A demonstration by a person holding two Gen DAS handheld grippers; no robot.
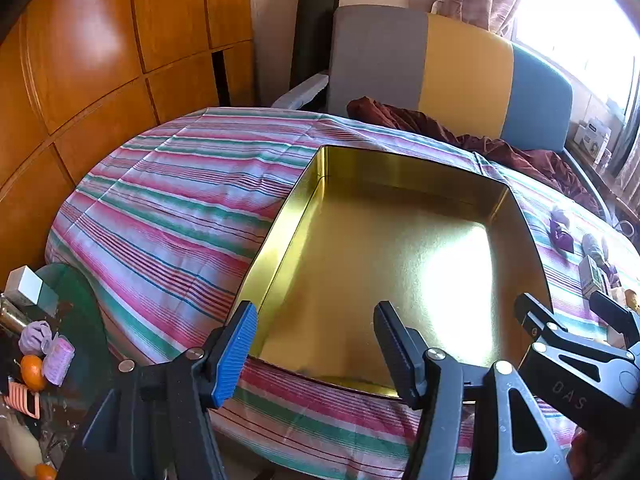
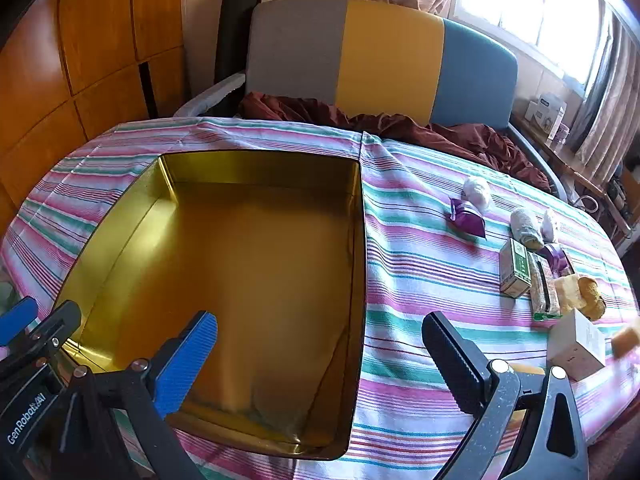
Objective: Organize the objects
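Tin (image 1: 360,248), gold inside and open-topped, lies on the striped cloth (image 1: 168,208) that covers the surface; nothing is in it.

Left wrist view: the left tool (image 1: 316,344) hangs over the tin's near edge, tilted down, its jaws parted with nothing between them; one pad is blue, the other black. The right tool (image 1: 576,312) shows at the right edge, jaws apart and empty. Only this view shows a green side table (image 1: 80,304) at the lower left, which carries a grey box (image 1: 26,286), an orange (image 1: 32,372) and lilac wrapped sweets (image 1: 48,346). The snacks to the right of the tin are squeezed against the frame edge and hard to tell apart here.

Right wrist view: the right tool (image 2: 320,344) spans the tin's right wall (image 2: 356,280), blue pad over the gold floor, black pad over the cloth, jaws spread wide and gripping nothing. This view alone lays out the snacks well apart from the tin: a purple packet (image 2: 466,220), a white ball (image 2: 478,192), a green box (image 2: 514,274), a bun (image 2: 590,296) and a white box (image 2: 576,350). A striped chair (image 2: 380,56) stands behind the surface, with a maroon cloth (image 2: 400,128) on it.
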